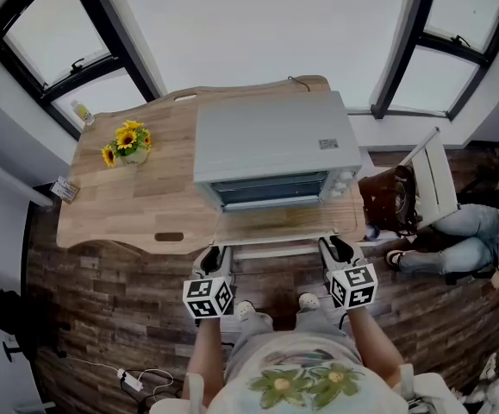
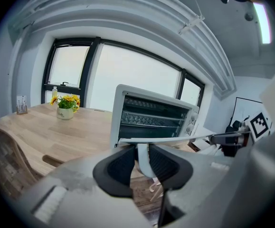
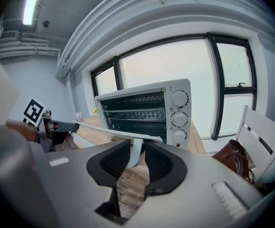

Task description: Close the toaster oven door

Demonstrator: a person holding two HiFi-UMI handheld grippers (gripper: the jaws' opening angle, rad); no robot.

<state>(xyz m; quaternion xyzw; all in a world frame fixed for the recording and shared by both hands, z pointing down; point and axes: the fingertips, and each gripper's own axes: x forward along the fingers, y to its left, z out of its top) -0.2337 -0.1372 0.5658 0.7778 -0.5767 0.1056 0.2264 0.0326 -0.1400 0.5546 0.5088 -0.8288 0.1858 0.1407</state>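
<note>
A white toaster oven (image 1: 271,145) stands on the wooden table (image 1: 137,205). Its door (image 1: 275,225) hangs open, lying about flat toward me, with the white handle bar (image 1: 275,251) along its front edge. My left gripper (image 1: 214,255) holds the handle's left end and my right gripper (image 1: 335,248) its right end. In the left gripper view the gripper (image 2: 143,159) has its dark pads pressed on the white handle post (image 2: 143,161) under the door (image 2: 165,139). In the right gripper view the gripper (image 3: 137,155) clamps the handle post (image 3: 136,153) the same way, below the door (image 3: 113,131). The oven's racks (image 3: 135,110) are exposed.
A pot of sunflowers (image 1: 128,142) and a small card stand (image 1: 64,189) sit on the table's left part. Right of the table are a brown bag (image 1: 391,198), a white chair (image 1: 434,179) and a seated person (image 1: 473,231). A power strip with cable (image 1: 128,378) lies on the floor.
</note>
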